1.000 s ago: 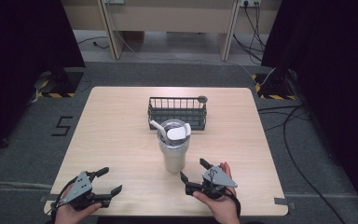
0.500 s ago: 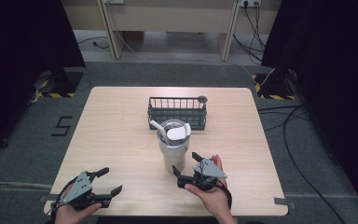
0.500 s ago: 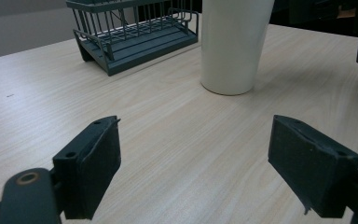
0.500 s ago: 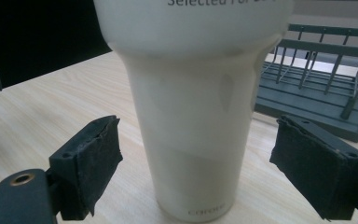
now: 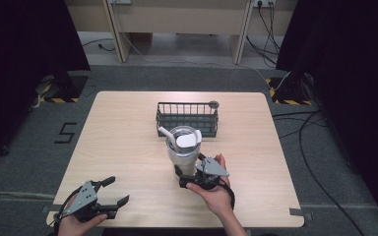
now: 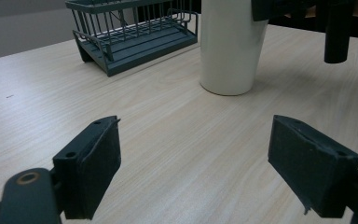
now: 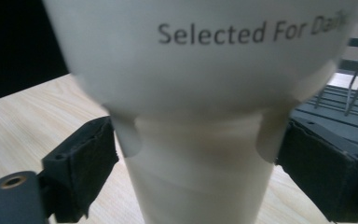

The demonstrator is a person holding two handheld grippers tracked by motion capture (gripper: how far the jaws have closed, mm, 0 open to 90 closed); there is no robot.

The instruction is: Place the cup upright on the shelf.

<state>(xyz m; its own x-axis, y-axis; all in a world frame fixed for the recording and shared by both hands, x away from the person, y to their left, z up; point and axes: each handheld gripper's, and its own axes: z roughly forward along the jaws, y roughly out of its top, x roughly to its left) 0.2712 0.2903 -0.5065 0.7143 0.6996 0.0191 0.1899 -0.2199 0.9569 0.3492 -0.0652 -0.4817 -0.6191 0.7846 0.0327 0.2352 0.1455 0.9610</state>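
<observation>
A pale wooden table [image 5: 128,147] stands on grey floor, dark curtains at both upper corners. Lower left of the frame, the left gripper [image 5: 109,195] idles, jaws spread. Right of centre, the right gripper [image 5: 182,174] has slid forward since a second ago; its spread jaws now flank the white tumbler [image 5: 183,147], likely about to close. Behind stands the wire basket [image 5: 187,117]

White tumbler [image 5: 183,150] with clear lid and white straw, upright, mid-table just in front of the wire basket [image 5: 187,117], lettering "Selected For" on its side.
</observation>
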